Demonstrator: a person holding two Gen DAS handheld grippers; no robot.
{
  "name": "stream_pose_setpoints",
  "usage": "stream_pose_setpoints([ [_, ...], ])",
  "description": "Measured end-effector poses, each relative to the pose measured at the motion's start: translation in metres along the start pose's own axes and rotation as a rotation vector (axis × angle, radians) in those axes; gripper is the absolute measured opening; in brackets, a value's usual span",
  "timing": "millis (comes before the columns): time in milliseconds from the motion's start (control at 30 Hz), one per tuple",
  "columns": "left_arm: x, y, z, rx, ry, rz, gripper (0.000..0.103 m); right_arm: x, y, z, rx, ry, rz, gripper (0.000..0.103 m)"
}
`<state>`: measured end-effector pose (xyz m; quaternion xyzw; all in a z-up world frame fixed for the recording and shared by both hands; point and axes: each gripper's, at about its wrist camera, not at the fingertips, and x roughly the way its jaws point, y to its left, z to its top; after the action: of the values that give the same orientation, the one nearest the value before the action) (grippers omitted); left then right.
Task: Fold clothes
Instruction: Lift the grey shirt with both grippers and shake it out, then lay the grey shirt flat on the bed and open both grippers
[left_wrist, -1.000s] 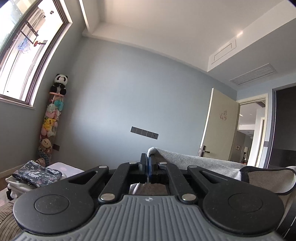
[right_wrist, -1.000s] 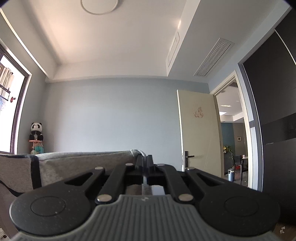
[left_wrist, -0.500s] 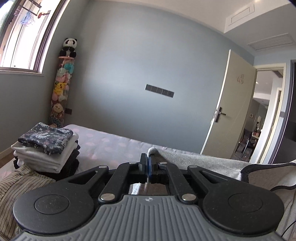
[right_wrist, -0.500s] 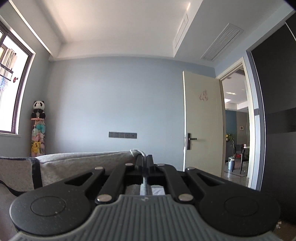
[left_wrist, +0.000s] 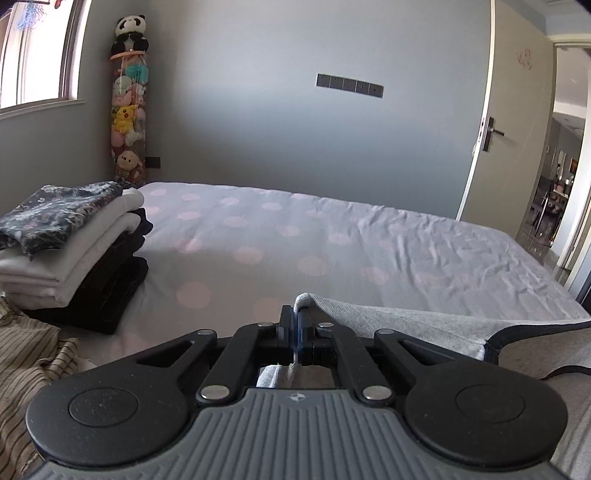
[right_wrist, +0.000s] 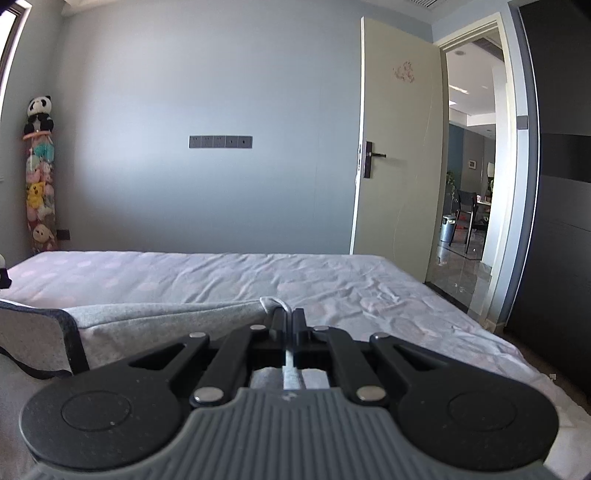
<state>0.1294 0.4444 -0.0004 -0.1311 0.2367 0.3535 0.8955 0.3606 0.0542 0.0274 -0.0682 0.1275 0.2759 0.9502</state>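
A light grey garment with dark trim (left_wrist: 399, 325) hangs stretched between my two grippers above the bed. My left gripper (left_wrist: 295, 317) is shut on one corner of its edge. My right gripper (right_wrist: 289, 319) is shut on the other corner, and the grey garment (right_wrist: 162, 317) runs off to its left. The dark-edged part (right_wrist: 55, 343) droops at the left of the right wrist view. The lower part of the garment is hidden below both grippers.
A bed with a lilac dotted sheet (left_wrist: 332, 243) lies ahead. A stack of folded clothes (left_wrist: 70, 251) sits on its left side. A striped beige garment (left_wrist: 29, 354) lies at near left. An open door (right_wrist: 399, 147) is at right, a plush-toy column (left_wrist: 127, 99) in the corner.
Both grippers have tilted and come down: earlier they showed wall and ceiling, now the bed lies ahead. They still hold the grey garment.
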Motion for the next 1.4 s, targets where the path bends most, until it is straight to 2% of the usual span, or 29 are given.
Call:
stream_pose_setpoints([
  [200, 0.103, -0.019, -0.011, 0.074, 0.089, 0.050, 0.002, 0.115, 0.011, -0.031, -0.013, 0.126, -0.028, 0.003],
  [333, 0.166, -0.029, -0.032, 0.123, 0.184, 0.083, 0.002, 0.180, 0.019, -0.060, -0.056, 0.215, -0.038, 0.003],
  [433, 0.200, -0.034, -0.050, 0.159, 0.239, 0.098, 0.002, 0.219, 0.024, -0.085, -0.080, 0.288, -0.027, 0.003],
  [567, 0.217, -0.035, -0.065, 0.185, 0.268, 0.102, 0.002, 0.247, 0.030, -0.114, -0.109, 0.352, -0.016, 0.003],
  [667, 0.221, -0.035, -0.070, 0.193, 0.258, 0.104, 0.003, 0.260, 0.028, -0.126, -0.087, 0.386, 0.000, 0.004],
  [733, 0.219, -0.035, -0.070, 0.196, 0.254, 0.101, 0.003, 0.260, 0.027, -0.129, -0.074, 0.394, 0.000, 0.009],
  [800, 0.215, -0.034, -0.067, 0.194, 0.250, 0.095, 0.010, 0.263, 0.026, -0.129, -0.055, 0.403, 0.002, 0.014],
  [867, 0.209, -0.032, -0.062, 0.181, 0.242, 0.088, 0.026, 0.260, 0.024, -0.125, -0.041, 0.402, 0.002, 0.022],
  [933, 0.200, -0.033, -0.058, 0.180, 0.225, 0.067, 0.031, 0.251, 0.024, -0.116, -0.040, 0.376, -0.001, 0.036],
  [967, 0.196, -0.034, -0.056, 0.180, 0.215, 0.055, 0.034, 0.245, 0.024, -0.112, -0.038, 0.359, 0.002, 0.037],
  [1100, 0.177, -0.039, -0.049, 0.182, 0.177, 0.007, 0.036, 0.222, 0.027, -0.098, -0.012, 0.309, 0.038, 0.038],
  [1167, 0.168, -0.042, -0.045, 0.182, 0.157, -0.017, 0.036, 0.213, 0.033, -0.096, -0.002, 0.307, 0.085, 0.037],
  [1300, 0.171, -0.064, -0.058, 0.214, 0.199, -0.081, 0.036, 0.208, 0.061, -0.106, -0.018, 0.354, 0.216, 0.026],
  [1400, 0.186, -0.077, -0.074, 0.231, 0.242, -0.092, 0.034, 0.215, 0.081, -0.121, -0.040, 0.397, 0.258, 0.026],
])
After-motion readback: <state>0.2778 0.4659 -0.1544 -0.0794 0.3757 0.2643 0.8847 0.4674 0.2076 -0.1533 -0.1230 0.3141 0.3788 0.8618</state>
